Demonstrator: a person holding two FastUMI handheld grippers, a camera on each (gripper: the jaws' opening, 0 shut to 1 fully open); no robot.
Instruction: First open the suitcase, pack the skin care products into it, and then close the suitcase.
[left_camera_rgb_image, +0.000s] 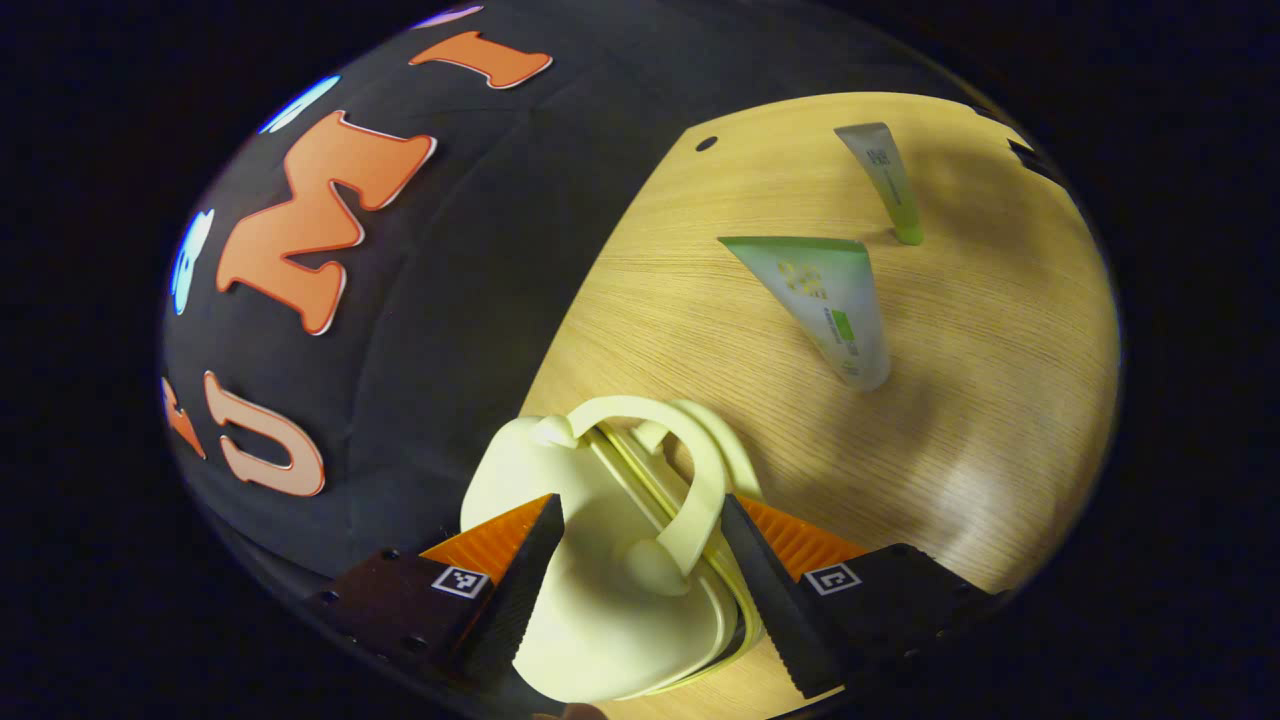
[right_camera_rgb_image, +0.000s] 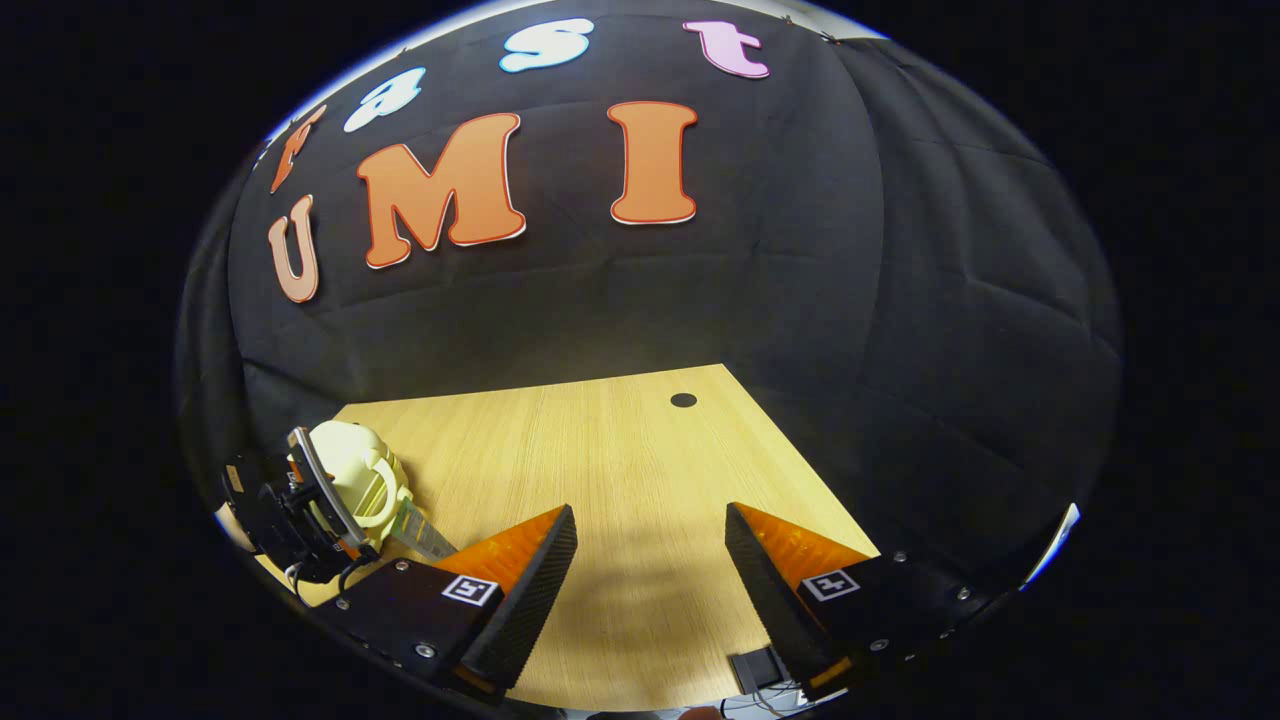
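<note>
Dim booth, lit from above in a warm pool on the desk (left_camera_rgb_image: 960, 420). Pale glare patch on the wood at lower right in the left gripper view; soft shadows beside the large tube (left_camera_rgb_image: 820, 300) and small tube (left_camera_rgb_image: 885, 180). Broad shadow on the desk between the fingers in the right gripper view. Strong fisheye bending toward the edges, straight desk edges curved. Fairly sharp focus, softer at the rim.

A pale wooden bench (left_camera_rgb_image: 1000, 400) carries a small cream suitcase (left_camera_rgb_image: 600, 600) near its edge by the booth wall. Two tubes stand on their caps farther in: a wide tube (left_camera_rgb_image: 830, 300) and a slim tube (left_camera_rgb_image: 890, 180) just beyond it.
</note>
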